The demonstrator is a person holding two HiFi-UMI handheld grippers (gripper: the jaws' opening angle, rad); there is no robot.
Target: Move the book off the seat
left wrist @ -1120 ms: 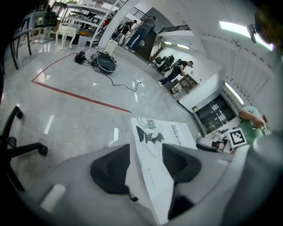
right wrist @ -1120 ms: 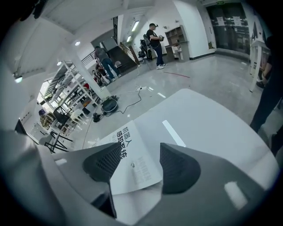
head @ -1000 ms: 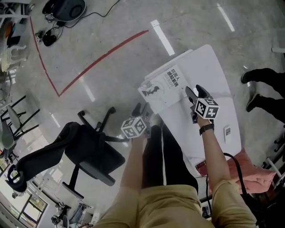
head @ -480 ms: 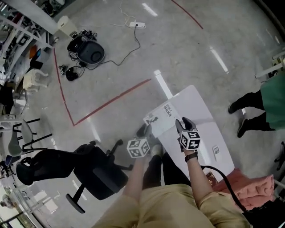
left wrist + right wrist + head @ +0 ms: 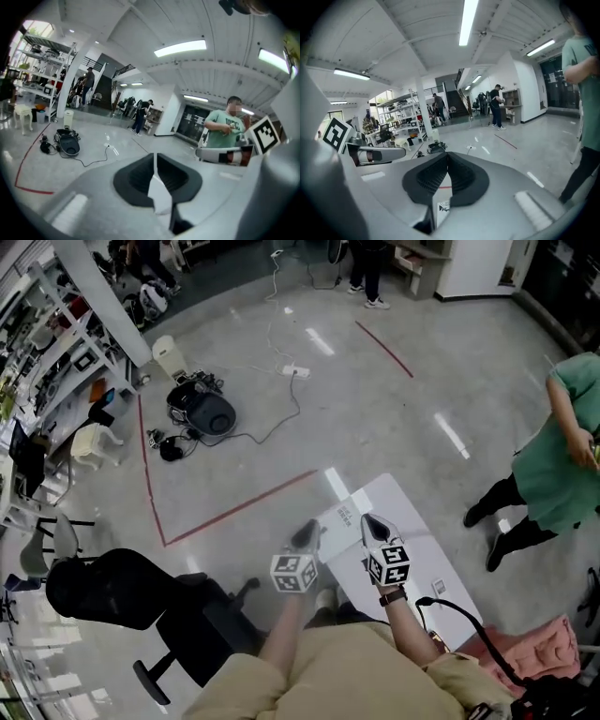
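Observation:
The book [image 5: 344,517], white with a dark cover drawing, lies flat on the white table [image 5: 424,554]. My left gripper [image 5: 307,532] hangs just left of the book, over the table's near edge. Its jaws are closing and stand nearly together with nothing between them [image 5: 154,160]. My right gripper [image 5: 371,524] hovers at the book's right side, shut and empty [image 5: 447,161]. A corner of the book [image 5: 442,209] shows below its jaws. The black office chair [image 5: 155,601] stands off to the left, its seat bare.
A person in a green top [image 5: 561,451] stands right of the table. A black round device with cables [image 5: 208,413] lies on the floor beyond a red tape line [image 5: 234,510]. Pink cloth [image 5: 536,654] and a black cable [image 5: 457,613] lie at the lower right.
Both grippers have risen off the book and their jaws have come together. The head view has swung up and now takes in more floor; the book stays on the table.

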